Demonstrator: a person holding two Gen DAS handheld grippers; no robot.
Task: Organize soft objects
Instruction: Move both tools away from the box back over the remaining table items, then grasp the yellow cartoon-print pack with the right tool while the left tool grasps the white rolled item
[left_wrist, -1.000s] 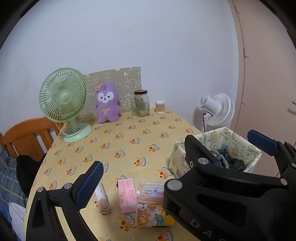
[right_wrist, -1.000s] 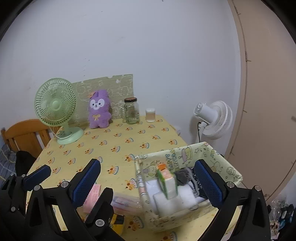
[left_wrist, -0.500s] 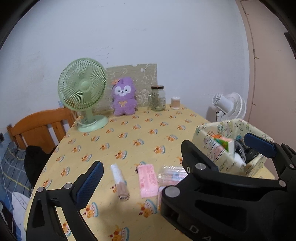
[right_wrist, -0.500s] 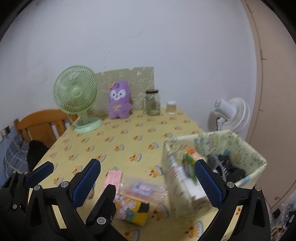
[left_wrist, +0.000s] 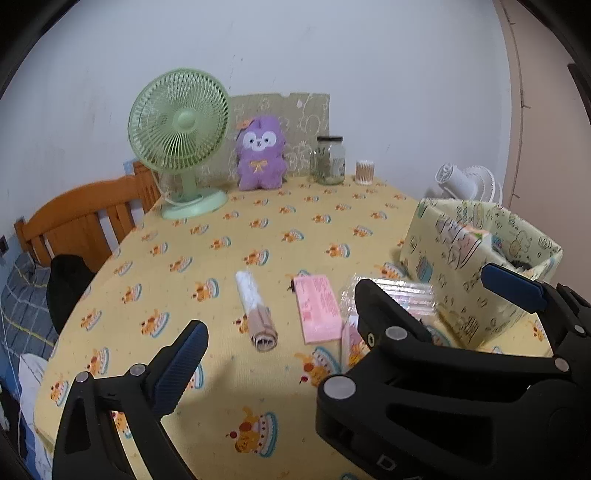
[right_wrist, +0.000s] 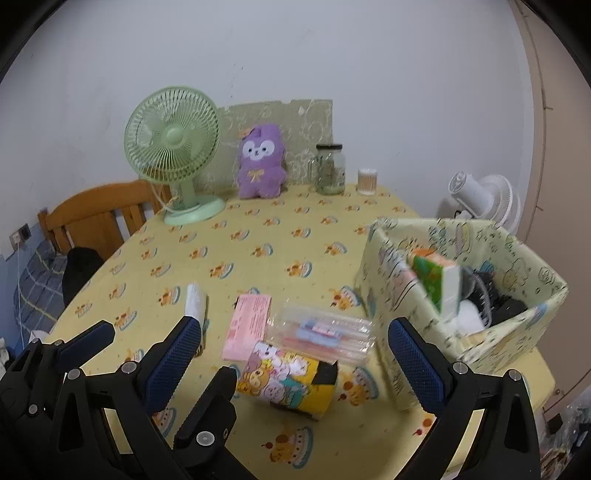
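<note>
A pink packet (left_wrist: 317, 308) (right_wrist: 248, 327), a rolled white and beige cloth (left_wrist: 255, 310) (right_wrist: 195, 300), a clear plastic pack (right_wrist: 322, 334) (left_wrist: 406, 295) and a yellow cartoon packet (right_wrist: 288, 380) lie on the yellow tablecloth near the front. A patterned fabric box (left_wrist: 476, 266) (right_wrist: 461, 280) at the right holds a green tissue pack (right_wrist: 432, 280) and dark items. A purple plush (left_wrist: 260, 158) (right_wrist: 260, 162) sits at the back. My left gripper (left_wrist: 347, 321) and right gripper (right_wrist: 295, 354) are both open and empty above the front items.
A green desk fan (left_wrist: 181, 140) (right_wrist: 173, 155), a glass jar (left_wrist: 329, 160) (right_wrist: 329, 169) and a small cup (left_wrist: 365, 172) (right_wrist: 367, 181) stand at the back. A wooden chair (left_wrist: 85, 225) is at the left edge, a white fan (right_wrist: 484, 199) beyond the right edge.
Both grippers have pulled back and swung left. The front items and the box now show further right and lower in view. Both stay open and empty.
</note>
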